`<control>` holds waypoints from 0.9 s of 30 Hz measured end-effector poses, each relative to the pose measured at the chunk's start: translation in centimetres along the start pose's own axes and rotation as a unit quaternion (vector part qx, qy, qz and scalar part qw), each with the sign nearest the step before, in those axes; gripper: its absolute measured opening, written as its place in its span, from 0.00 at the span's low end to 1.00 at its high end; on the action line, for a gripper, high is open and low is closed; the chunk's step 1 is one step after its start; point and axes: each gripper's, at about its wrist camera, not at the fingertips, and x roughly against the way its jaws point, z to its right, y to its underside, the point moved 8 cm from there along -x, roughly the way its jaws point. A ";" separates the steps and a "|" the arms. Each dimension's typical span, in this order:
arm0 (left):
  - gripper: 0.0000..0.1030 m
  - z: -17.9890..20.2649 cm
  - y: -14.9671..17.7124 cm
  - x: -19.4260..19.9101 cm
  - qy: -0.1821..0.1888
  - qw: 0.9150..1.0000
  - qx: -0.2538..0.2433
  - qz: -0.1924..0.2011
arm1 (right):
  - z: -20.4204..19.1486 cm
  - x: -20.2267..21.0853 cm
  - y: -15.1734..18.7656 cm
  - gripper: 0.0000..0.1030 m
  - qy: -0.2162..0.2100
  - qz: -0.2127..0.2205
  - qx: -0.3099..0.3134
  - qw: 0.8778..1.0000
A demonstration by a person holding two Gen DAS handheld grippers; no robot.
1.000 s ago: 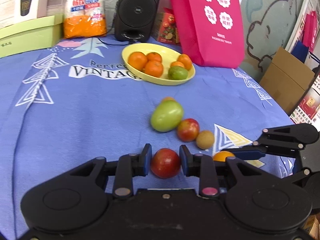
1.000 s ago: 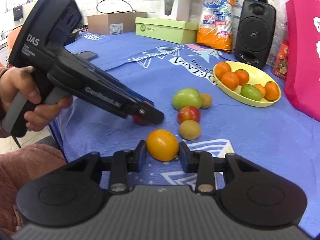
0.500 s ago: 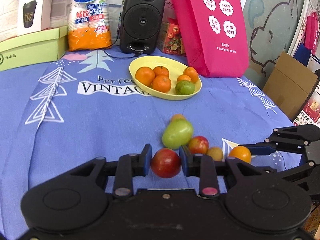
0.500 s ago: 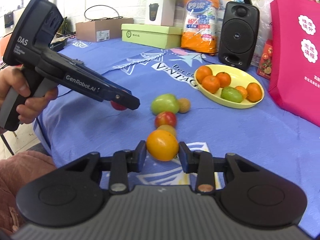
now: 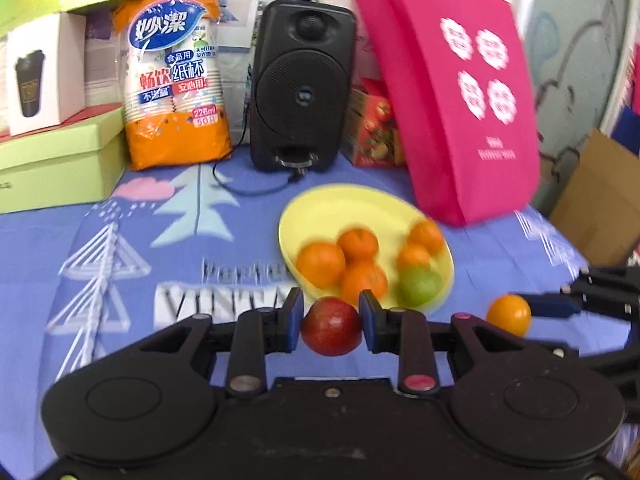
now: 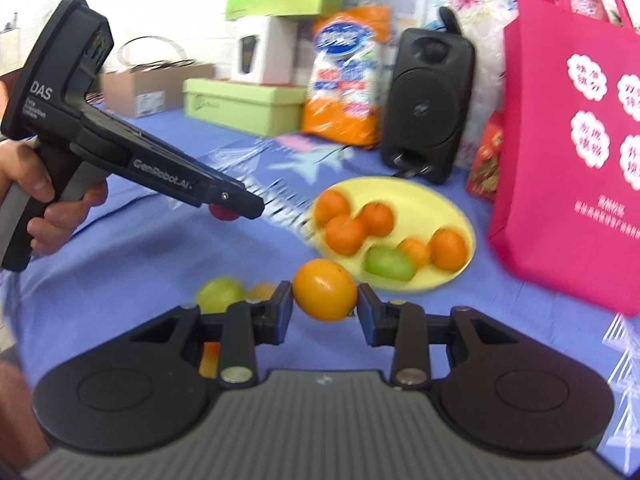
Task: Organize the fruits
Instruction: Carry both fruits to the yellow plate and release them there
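Note:
My left gripper (image 5: pixel 331 326) is shut on a red fruit (image 5: pixel 331 332) and holds it in the air just short of the yellow plate (image 5: pixel 352 212). My right gripper (image 6: pixel 325 312) is shut on an orange fruit (image 6: pixel 325 290), also in the air near the yellow plate (image 6: pixel 440 204). The plate holds several oranges (image 6: pixel 344 234) and a green fruit (image 6: pixel 388 262). The right gripper's orange fruit (image 5: pixel 509 315) shows at the right of the left wrist view. A green fruit (image 6: pixel 218 294) lies on the blue cloth behind the right gripper's left finger.
A black speaker (image 5: pixel 302 92), an orange pack of paper cups (image 5: pixel 172 76), green boxes (image 5: pixel 56 160) and a pink bag (image 5: pixel 460 108) stand behind the plate. The left gripper's body (image 6: pixel 120 152) crosses the left of the right wrist view.
Both grippers have lifted and moved forward toward the yellow plate with their fruits. The loose fruits on the cloth have dropped behind and mostly out of view.

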 end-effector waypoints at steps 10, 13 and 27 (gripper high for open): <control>0.28 -0.8 -6.0 -11.0 -0.034 0.999 0.008 -0.027 | 3.8 -6.9 -3.3 0.33 0.033 -0.015 -0.013 0.999; 0.29 -1.4 -5.9 -13.5 -0.050 0.998 0.013 -0.043 | 4.3 -8.6 -3.4 0.33 0.038 -0.025 -0.016 0.999; 0.77 -2.2 -5.6 -7.5 -0.063 0.998 0.000 0.023 | 4.8 -7.6 -2.8 0.44 0.045 -0.015 -0.021 0.999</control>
